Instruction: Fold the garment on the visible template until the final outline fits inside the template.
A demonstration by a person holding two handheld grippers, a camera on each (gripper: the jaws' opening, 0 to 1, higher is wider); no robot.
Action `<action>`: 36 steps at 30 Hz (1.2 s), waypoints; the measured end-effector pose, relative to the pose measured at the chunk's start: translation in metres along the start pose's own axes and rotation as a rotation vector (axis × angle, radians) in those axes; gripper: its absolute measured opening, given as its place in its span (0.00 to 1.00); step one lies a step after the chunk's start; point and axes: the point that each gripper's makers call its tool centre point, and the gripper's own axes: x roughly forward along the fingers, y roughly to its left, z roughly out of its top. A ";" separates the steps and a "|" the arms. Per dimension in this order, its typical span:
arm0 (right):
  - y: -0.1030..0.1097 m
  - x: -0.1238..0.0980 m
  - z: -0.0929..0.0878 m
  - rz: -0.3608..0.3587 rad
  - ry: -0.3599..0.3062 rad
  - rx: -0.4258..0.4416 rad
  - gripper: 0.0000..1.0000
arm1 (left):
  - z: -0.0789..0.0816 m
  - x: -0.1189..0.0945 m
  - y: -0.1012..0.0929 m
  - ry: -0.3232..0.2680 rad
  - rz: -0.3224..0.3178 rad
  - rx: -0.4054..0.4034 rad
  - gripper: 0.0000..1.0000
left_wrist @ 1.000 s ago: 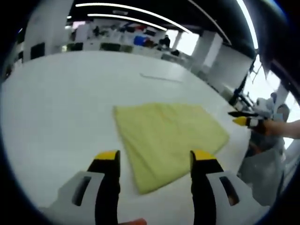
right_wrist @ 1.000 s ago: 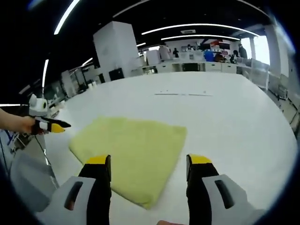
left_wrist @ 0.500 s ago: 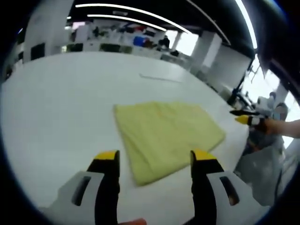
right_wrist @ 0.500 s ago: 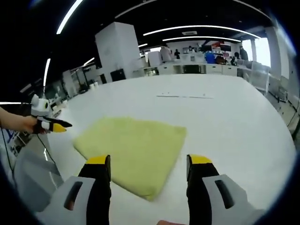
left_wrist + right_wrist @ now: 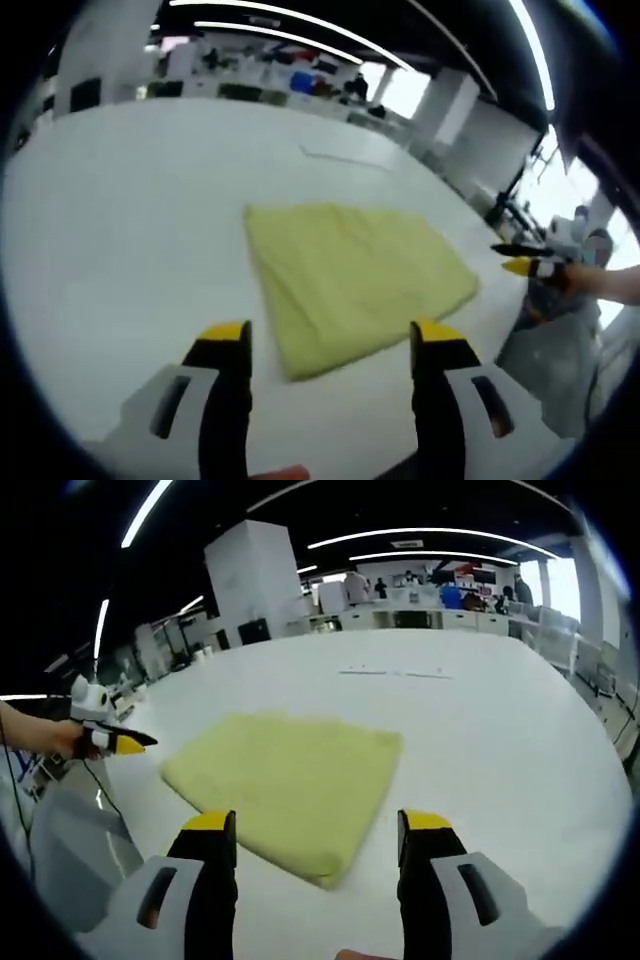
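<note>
A pale yellow garment (image 5: pixel 355 280) lies folded into a flat rectangle on the white table (image 5: pixel 120 230). My left gripper (image 5: pixel 330 340) hovers open just short of its near corner, nothing between the jaws. The right gripper (image 5: pixel 525 262), held in a hand, comes into the left gripper view past the cloth's right side. In the right gripper view the same garment (image 5: pixel 290 780) lies ahead of my right gripper (image 5: pixel 317 825), which stands open and empty over the near corner. The left gripper (image 5: pixel 115 742) enters that view from the left, off the cloth.
A thin line mark (image 5: pixel 345 160) runs across the table beyond the garment, also visible as a line mark (image 5: pixel 395 673) in the right gripper view. The table edge (image 5: pixel 500 320) drops off beside the cloth. Benches and pillars (image 5: pixel 255 580) stand far behind.
Both grippers have drawn back slightly from the cloth, so its near corner now sits a little farther ahead of the jaws. The garment itself keeps its shape and place.
</note>
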 end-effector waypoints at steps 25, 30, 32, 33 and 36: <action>-0.010 0.027 -0.064 -0.011 0.147 -0.030 0.41 | -0.031 0.029 0.009 0.099 0.016 -0.072 0.42; -0.011 0.025 -0.070 -0.003 0.145 -0.135 0.20 | -0.042 0.027 0.011 0.131 0.031 -0.089 0.22; -0.010 0.023 -0.071 0.012 0.157 -0.212 0.05 | -0.045 0.026 0.016 0.135 0.049 -0.122 0.15; -0.011 0.022 -0.066 0.000 0.142 -0.216 0.05 | -0.045 0.026 0.020 0.132 0.060 -0.132 0.12; -0.011 0.021 -0.065 0.001 0.149 -0.192 0.04 | -0.044 0.024 0.022 0.119 0.060 -0.170 0.08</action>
